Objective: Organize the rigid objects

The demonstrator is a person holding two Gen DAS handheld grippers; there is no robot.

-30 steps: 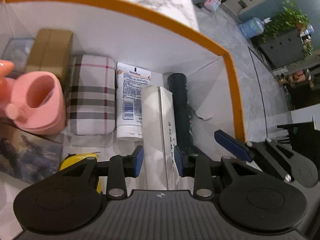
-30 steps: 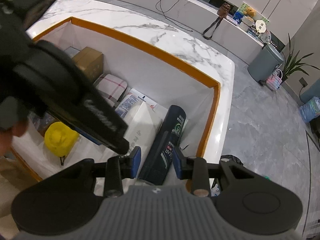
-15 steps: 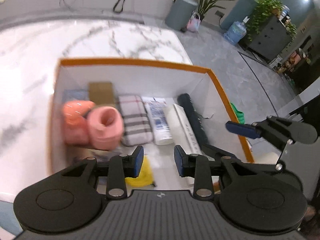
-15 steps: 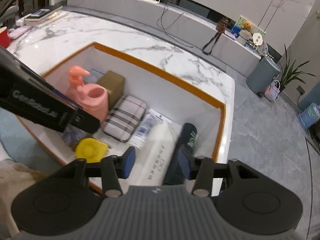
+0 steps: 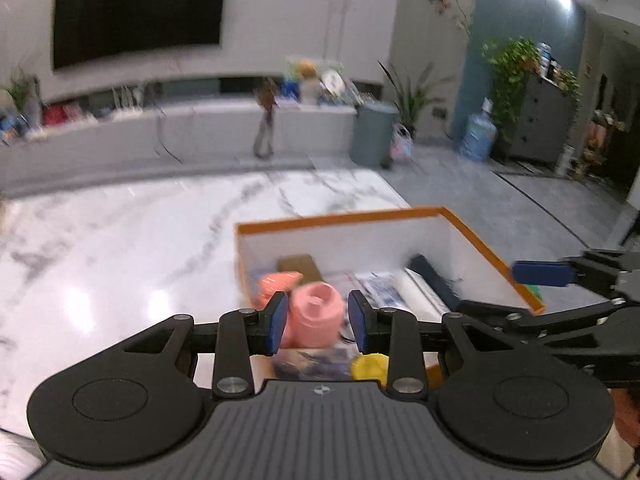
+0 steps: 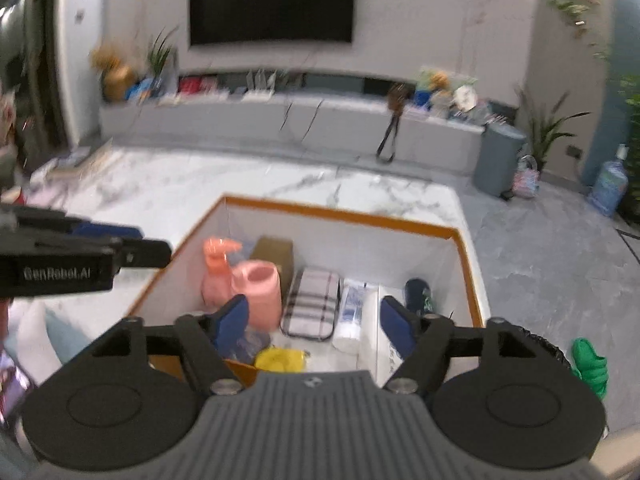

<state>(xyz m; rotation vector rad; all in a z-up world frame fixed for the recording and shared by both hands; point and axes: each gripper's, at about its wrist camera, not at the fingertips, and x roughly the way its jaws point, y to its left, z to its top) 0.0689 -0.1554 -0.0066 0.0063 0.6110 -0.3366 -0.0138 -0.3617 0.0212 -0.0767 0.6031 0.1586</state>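
Note:
A white box with an orange rim [image 6: 360,216] [image 5: 352,218] stands on the marble counter. In it lie a pink pump bottle [image 6: 216,268], a pink cup [image 6: 258,288] [image 5: 318,314], a brown carton [image 6: 274,254], a plaid case [image 6: 312,306], a white lotion tube [image 6: 352,312], a white box [image 6: 374,336], a dark bottle [image 6: 418,294] and a yellow object [image 6: 280,358]. My left gripper [image 5: 317,322] is open and empty, raised above the box's near side. My right gripper [image 6: 314,326] is open wide and empty, also above the box.
The marble counter [image 5: 120,248] stretches left of the box. A green object [image 6: 590,364] lies on the floor at right. A grey bin [image 6: 498,160], plants, a water jug [image 5: 478,138] and a low TV bench stand beyond.
Both grippers have pulled up and back out of the box, so the whole room now shows. The right gripper's jaws have opened wider. The white box and dark bottle stay in the box.

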